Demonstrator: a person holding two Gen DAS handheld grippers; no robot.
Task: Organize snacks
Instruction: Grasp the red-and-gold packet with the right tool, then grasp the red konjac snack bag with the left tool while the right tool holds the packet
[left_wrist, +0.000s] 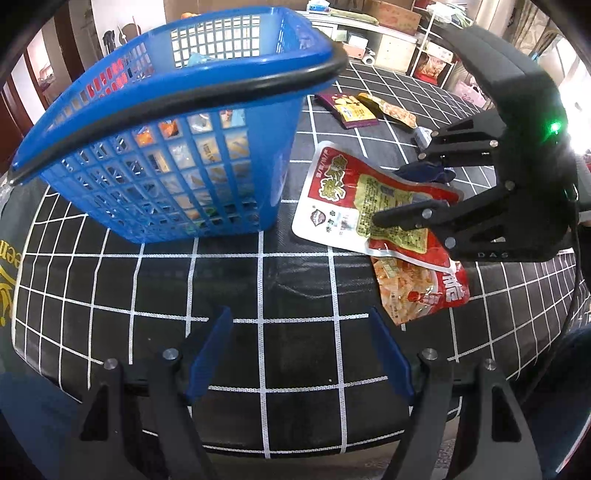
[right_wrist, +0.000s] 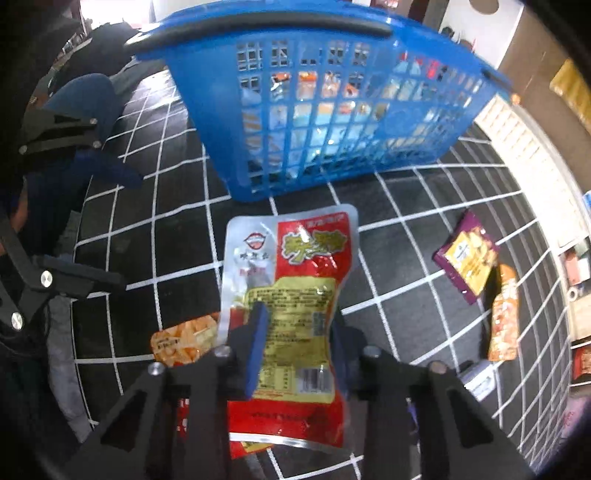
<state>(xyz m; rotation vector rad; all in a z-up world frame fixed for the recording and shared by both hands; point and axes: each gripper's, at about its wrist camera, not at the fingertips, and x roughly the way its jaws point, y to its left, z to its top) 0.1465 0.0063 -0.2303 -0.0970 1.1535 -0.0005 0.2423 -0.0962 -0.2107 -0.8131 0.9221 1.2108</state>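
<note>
A red and white snack packet (right_wrist: 291, 280) is pinched between the blue pads of my right gripper (right_wrist: 297, 332), which is shut on it and holds it above the checked table. In the left wrist view the same packet (left_wrist: 343, 199) hangs from the right gripper (left_wrist: 424, 188), just right of the blue plastic basket (left_wrist: 192, 110). The basket (right_wrist: 332, 110) stands ahead of the packet and holds several snacks. My left gripper (left_wrist: 301, 354) is open near the table's front edge, with nothing between its pads. An orange snack bag (left_wrist: 417, 288) lies under the held packet.
A purple packet (right_wrist: 467, 254) and an orange packet (right_wrist: 504, 314) lie on the black checked cloth (left_wrist: 258, 288) to the right. Shelves and boxes stand beyond the table's far edge. The left gripper's body (right_wrist: 55, 140) shows at the left of the right wrist view.
</note>
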